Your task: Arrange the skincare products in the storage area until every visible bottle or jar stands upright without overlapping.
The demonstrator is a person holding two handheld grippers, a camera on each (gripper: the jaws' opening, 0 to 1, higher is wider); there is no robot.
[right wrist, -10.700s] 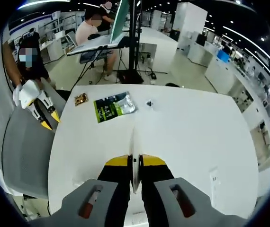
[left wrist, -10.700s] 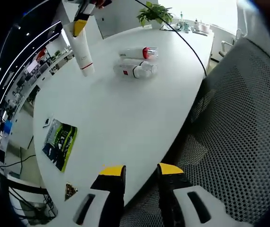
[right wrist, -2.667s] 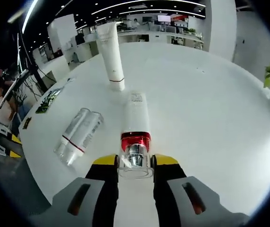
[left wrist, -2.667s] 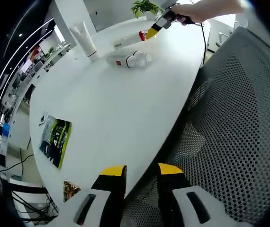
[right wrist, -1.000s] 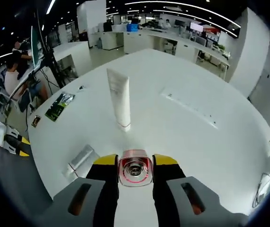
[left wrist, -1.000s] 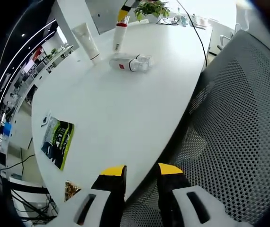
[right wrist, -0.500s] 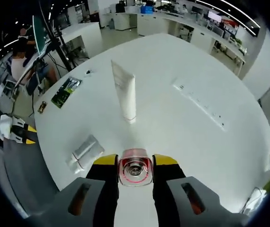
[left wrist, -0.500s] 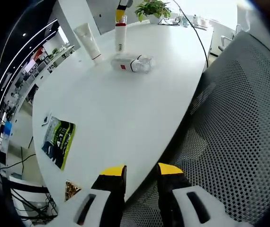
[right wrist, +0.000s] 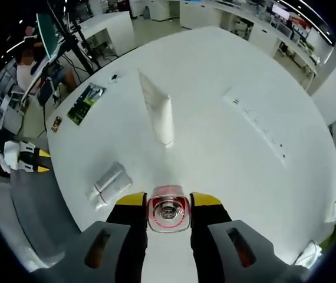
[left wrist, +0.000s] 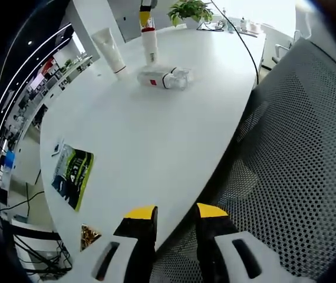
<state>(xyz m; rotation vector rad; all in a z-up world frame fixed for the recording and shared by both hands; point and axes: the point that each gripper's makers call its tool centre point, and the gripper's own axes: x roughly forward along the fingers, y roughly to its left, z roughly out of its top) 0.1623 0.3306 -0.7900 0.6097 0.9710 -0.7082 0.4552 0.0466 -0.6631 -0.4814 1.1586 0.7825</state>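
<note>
White table (left wrist: 156, 135), landmark. Mesh chair (left wrist: 297, 177) beside table edge. White tube (right wrist: 159, 112) upright on table; two clear bottles (left wrist: 165, 78) lying near tube. Right gripper (right wrist: 168, 203) pinching red-collared bottle (right wrist: 168, 213), upright beside tube. Left gripper (left wrist: 176, 212) at table edge, jaws spread, holding nothing.

Right gripper (right wrist: 168, 207) clamped on a red-collared bottle (right wrist: 168, 212)

Beyond it on the white table (right wrist: 227, 153): an upright tube (right wrist: 159, 115), two clear bottles (right wrist: 107, 184) lying flat.

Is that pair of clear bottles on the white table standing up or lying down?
Lying down. The clear bottles rest on their sides on the table, beside the upright white tube.
</note>
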